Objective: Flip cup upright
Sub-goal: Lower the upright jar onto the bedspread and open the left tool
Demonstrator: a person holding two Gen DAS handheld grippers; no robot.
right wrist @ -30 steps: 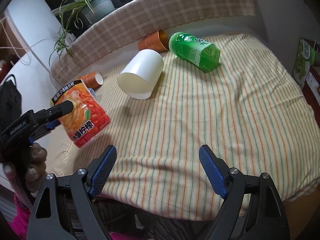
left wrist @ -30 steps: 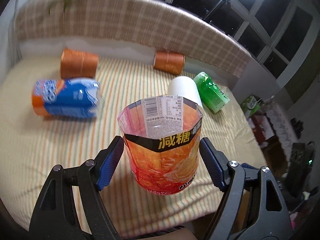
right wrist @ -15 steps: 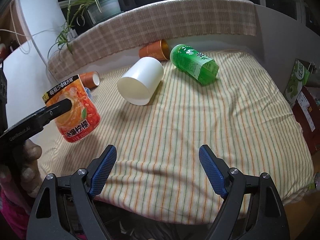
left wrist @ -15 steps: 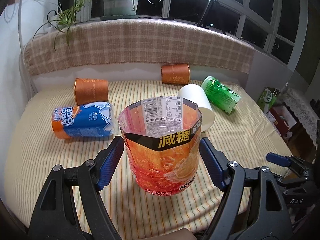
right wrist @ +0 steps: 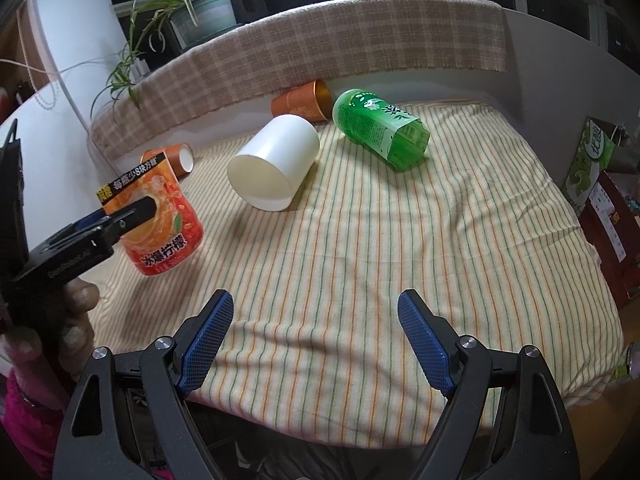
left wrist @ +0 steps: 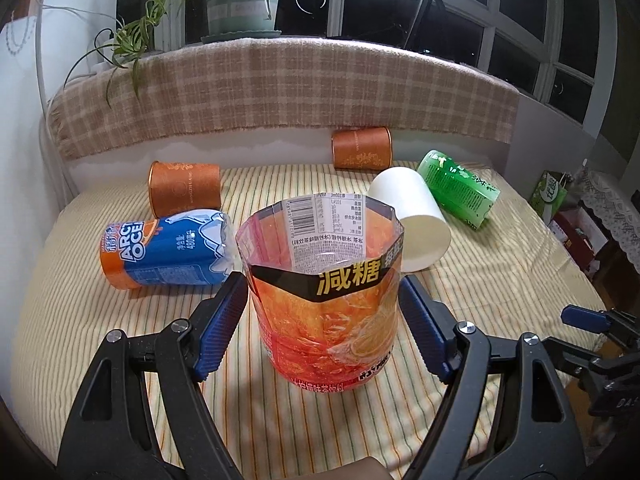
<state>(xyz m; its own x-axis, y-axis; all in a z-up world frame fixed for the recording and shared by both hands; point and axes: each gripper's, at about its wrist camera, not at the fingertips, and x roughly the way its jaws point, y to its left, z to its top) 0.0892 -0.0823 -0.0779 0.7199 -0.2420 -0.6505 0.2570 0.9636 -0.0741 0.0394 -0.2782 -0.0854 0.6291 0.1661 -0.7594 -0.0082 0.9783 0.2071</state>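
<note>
The left gripper (left wrist: 322, 320) has its blue pads on either side of the orange cup (left wrist: 326, 300), a cut-off drink bottle with an open top, and appears to pinch it at mid-height; the cup stands upright with its base at or just above the striped cloth (left wrist: 500, 300), near the front edge toward the left side. From the right wrist view one black finger (right wrist: 132, 210) of that gripper crosses the cup's label, with the person's hand (right wrist: 48, 320) below it. The right gripper (right wrist: 312, 330) hangs with its jaws spread wide and nothing between them, over the front edge of the cloth. Farther back lie a white cup (right wrist: 276, 162) on its side, mouth toward the front-left, a green bottle cup (right wrist: 380, 126) beside it toward the right, and a blue-and-orange bottle cup (left wrist: 164, 254) on its side near the left edge. Two brown paper cups (left wrist: 184, 188) lie along the back edge.
</note>
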